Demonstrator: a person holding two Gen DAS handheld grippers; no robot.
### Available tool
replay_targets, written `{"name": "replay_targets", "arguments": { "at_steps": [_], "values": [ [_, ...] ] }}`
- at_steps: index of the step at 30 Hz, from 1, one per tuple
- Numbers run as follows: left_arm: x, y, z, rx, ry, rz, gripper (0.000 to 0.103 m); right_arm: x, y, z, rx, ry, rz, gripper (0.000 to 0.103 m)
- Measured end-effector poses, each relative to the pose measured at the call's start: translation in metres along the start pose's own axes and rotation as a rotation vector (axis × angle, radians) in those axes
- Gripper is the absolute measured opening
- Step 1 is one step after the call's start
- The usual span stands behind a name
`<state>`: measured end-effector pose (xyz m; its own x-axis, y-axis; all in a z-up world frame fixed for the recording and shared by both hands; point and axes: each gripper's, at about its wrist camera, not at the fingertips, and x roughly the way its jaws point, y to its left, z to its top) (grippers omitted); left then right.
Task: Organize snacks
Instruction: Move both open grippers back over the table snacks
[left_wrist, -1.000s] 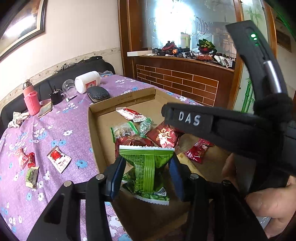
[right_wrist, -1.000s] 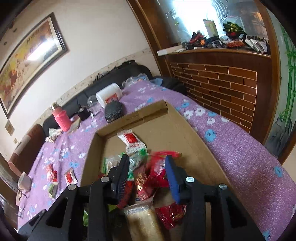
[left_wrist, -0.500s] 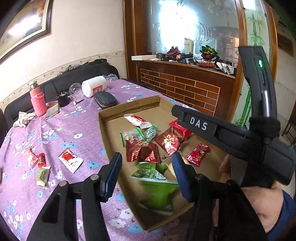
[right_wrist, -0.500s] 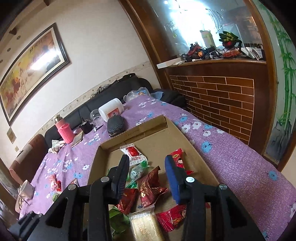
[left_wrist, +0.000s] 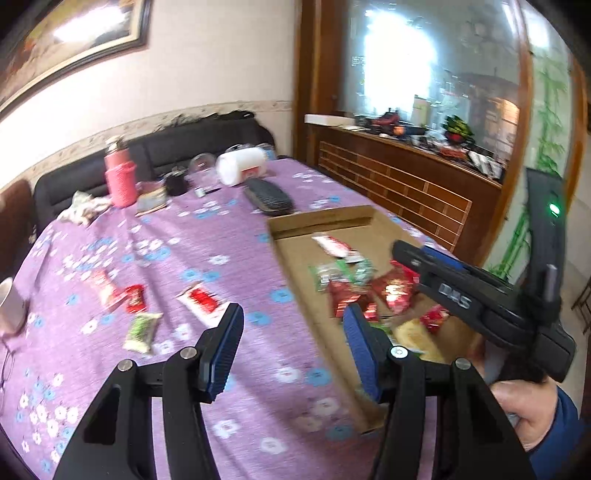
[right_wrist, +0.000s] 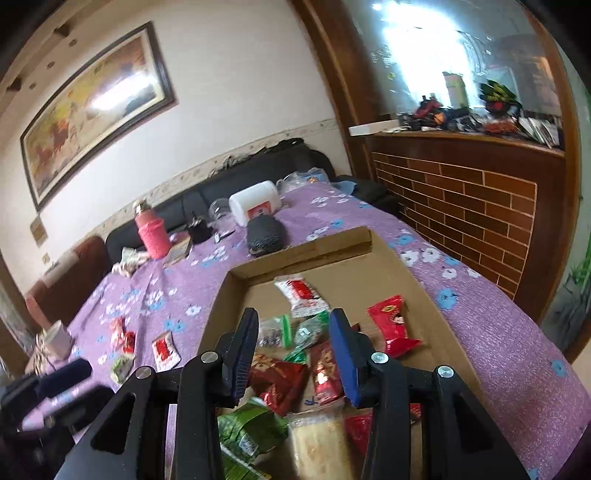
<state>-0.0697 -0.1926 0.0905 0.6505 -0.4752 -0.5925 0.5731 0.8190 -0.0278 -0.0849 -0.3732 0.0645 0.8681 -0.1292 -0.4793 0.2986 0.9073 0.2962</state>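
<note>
Left hand-held gripper (left_wrist: 291, 347) hangs empty, pads apart, over the purple-clothed surface (left_wrist: 184, 258) just left of the cardboard tray (left_wrist: 280, 254). Right hand-held gripper (right_wrist: 291, 350) also released, nothing between its pads, over the tray's snack pile. Loose packets remain outside: red-white packet (left_wrist: 201, 297) just ahead-left of the left gripper, long axis diagonal; green packet (left_wrist: 142, 330) further left. Left hand is clearly nearer, likely next pick.
</note>
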Motion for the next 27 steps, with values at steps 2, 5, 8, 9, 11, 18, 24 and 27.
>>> {"name": "replay_targets", "arguments": {
  "at_steps": [2,5,8,9,11,18,24,27],
  "values": [
    [-0.002,0.02,-0.001,-0.04,0.009,0.02,0.055,0.0,0.009,-0.001,-0.029,0.019,0.018,0.043],
    [-0.003,0.049,-0.005,-0.093,0.024,0.047,0.056,-0.002,0.03,-0.001,-0.077,0.061,0.057,0.043],
    [-0.001,0.081,-0.009,-0.159,0.051,0.081,0.056,-0.002,0.053,0.0,-0.104,0.131,0.138,0.043],
    [0.002,0.096,-0.01,-0.195,0.069,0.091,0.056,-0.002,0.059,0.0,-0.106,0.148,0.161,0.043],
    [0.007,0.119,-0.012,-0.254,0.102,0.109,0.056,0.001,0.076,0.001,-0.108,0.196,0.229,0.043],
    [0.028,0.18,-0.014,-0.388,0.191,0.113,0.056,0.048,0.143,0.011,-0.087,0.292,0.309,0.043],
    [0.061,0.189,-0.019,-0.43,0.26,0.049,0.056,0.089,0.15,0.005,-0.036,0.319,0.294,0.043],
    [0.077,0.173,-0.02,-0.346,0.275,0.088,0.056,0.09,0.145,0.001,-0.063,0.289,0.268,0.043]
  ]
}}
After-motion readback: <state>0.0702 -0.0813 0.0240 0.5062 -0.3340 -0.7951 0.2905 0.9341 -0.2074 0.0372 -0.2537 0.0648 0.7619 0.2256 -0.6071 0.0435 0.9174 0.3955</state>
